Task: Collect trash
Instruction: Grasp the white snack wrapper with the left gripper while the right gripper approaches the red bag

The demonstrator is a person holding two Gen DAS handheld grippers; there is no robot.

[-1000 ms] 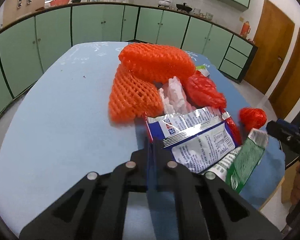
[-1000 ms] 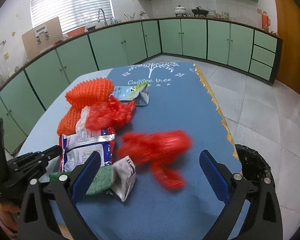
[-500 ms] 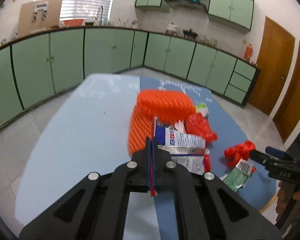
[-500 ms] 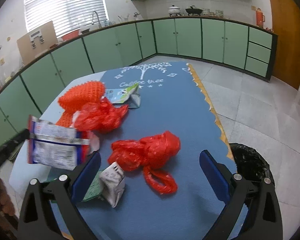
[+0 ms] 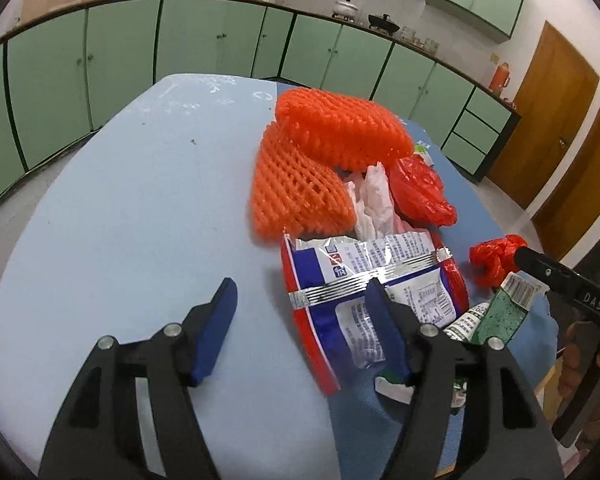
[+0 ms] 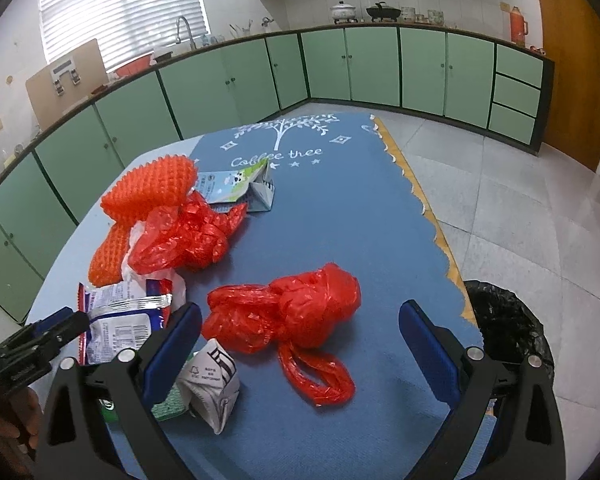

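Now the left tool (image 5: 300,304) has just been opening, nothing between its pads, the snack wrapper (image 5: 364,304) beside it. Meanwhile the right tool (image 6: 300,332) stands apart around the red plastic bag (image 6: 288,312); closing on thin film near the worktop (image 6: 380,216) edge, it may snag only a loop and drop it short of the black-lined bin (image 6: 504,320).

We read "Coffee tree" in white under a tree drawing on the blue mat (image 6: 340,216), near its far edge. We read "DAS" in raised letters on a black gripper arm (image 5: 588,302) at the right edge of the left wrist view. Print on the snack wrapper (image 5: 364,276) and crumpled cartons is too small.
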